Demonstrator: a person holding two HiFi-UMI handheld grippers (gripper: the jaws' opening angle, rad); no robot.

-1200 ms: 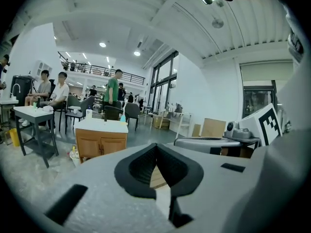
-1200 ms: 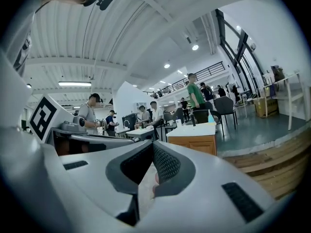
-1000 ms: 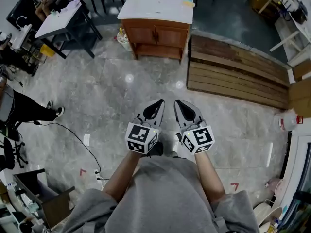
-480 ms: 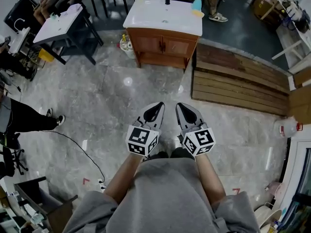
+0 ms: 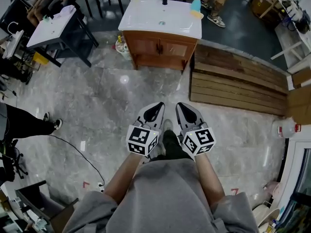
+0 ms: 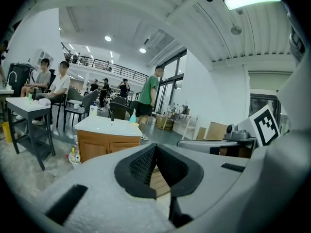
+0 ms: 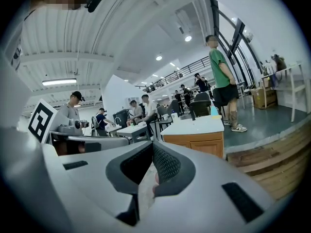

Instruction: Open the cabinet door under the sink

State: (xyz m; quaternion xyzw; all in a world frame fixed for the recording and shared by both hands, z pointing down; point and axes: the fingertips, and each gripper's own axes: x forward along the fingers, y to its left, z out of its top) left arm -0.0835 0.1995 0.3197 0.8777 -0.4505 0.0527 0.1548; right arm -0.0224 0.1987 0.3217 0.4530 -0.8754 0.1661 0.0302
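Fingers (image 6: 138,166) closed on nothing, left gripper (image 5: 158,104) and right gripper (image 5: 181,105) alike; sink cabinet (image 5: 159,47), upper centre, nearer now, not yet reached.

A glossy grey stone floor (image 5: 112,101) is reflecting ceiling lights (image 6: 108,38). Wooden planks (image 5: 238,81) are lying on it, a white bench (image 5: 51,23) is standing at the left, and tall windows (image 6: 170,93) are letting daylight in.

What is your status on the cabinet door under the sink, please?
Left hand-held gripper shut, empty; right hand-held gripper likewise. Cabinet doors both closed, well ahead, untouched. Only floor between; wooden platform off to the right.
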